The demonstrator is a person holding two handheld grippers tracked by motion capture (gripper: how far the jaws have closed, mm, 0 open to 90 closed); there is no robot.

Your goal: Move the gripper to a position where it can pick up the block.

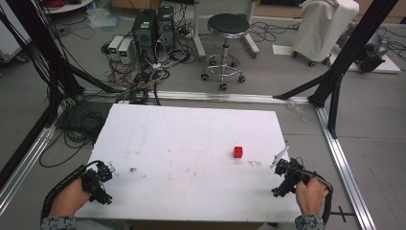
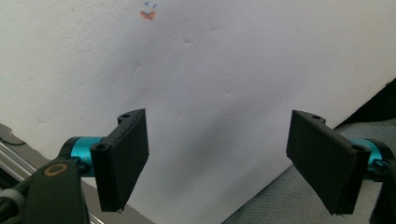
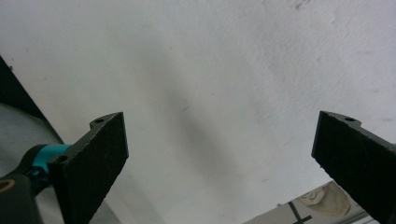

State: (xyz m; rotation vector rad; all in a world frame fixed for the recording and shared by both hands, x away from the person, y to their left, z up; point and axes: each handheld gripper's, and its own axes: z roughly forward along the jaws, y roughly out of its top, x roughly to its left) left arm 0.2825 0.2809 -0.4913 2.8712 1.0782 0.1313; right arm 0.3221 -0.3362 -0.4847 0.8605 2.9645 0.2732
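1. The person's left hand reaches in from the near left corner of the white surface, forearm angled inward, holding the left tongs right at the surface's left edge.
2. In the left gripper view the left tongs are spread wide, with bare white board between the two black jaws and nothing held.
3. The right hand sits at the near right corner, wrist turned a little inward, with the right tongs pointing forward and to the left over the surface's right edge.
4. In the right gripper view the right tongs are likewise spread far apart and hold nothing.
5. A small red block rests on the surface right of centre, well apart from the left tongs and nearer the right ones, ahead and to their left.
6. The block looks roughly cubic; it is too small to tell a long axis or which way it faces.
7. Beyond the surface stand a black stool and computer towers amid tangled cables on the floor.
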